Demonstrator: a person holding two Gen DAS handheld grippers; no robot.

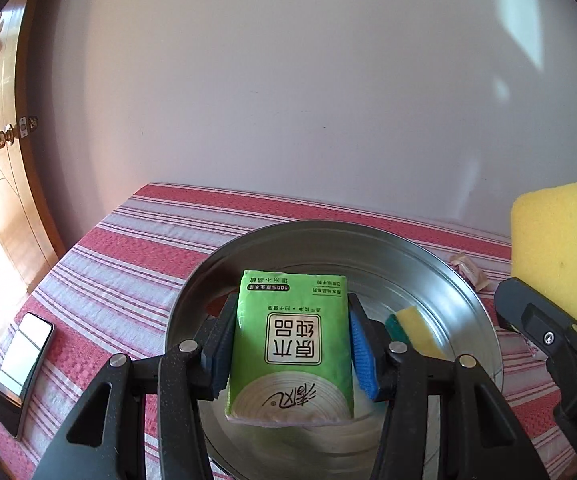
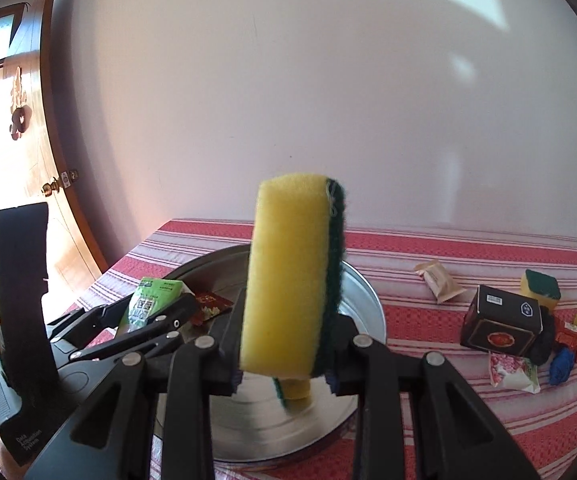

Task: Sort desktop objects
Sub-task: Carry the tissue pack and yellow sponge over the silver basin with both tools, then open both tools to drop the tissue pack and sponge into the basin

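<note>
Sponge (image 2: 292,280) first: I have a thick yellow foam block with a dark green scouring face clamped upright in my right gripper (image 2: 284,364), the foam porous and soft-edged, squeezed a little where the jaws press on it. My left gripper (image 1: 290,344) is closed on a green tissue pack (image 1: 290,348), a glossy, slightly puffed plastic rectangle with printed characters, its blue pads (image 1: 362,354) pressing on both long sides. Both held things hang over the metal basin (image 1: 428,264), a round, shallow, brushed-steel pan with concentric rings on its floor. In it lies a second sponge (image 1: 412,328), yellow with a green end, and from the right wrist view I also see a red snack packet (image 2: 210,306) there. The basin sits on a red-and-white striped woven cloth (image 1: 128,248). A shiny black phone (image 1: 20,368) lies flat at the cloth's left edge. To the right I see a black box (image 2: 502,318), more sponges and small wrapped packets in a loose cluster. Both my grippers tilt downward, side by side, left of the two just beside the right.
</note>
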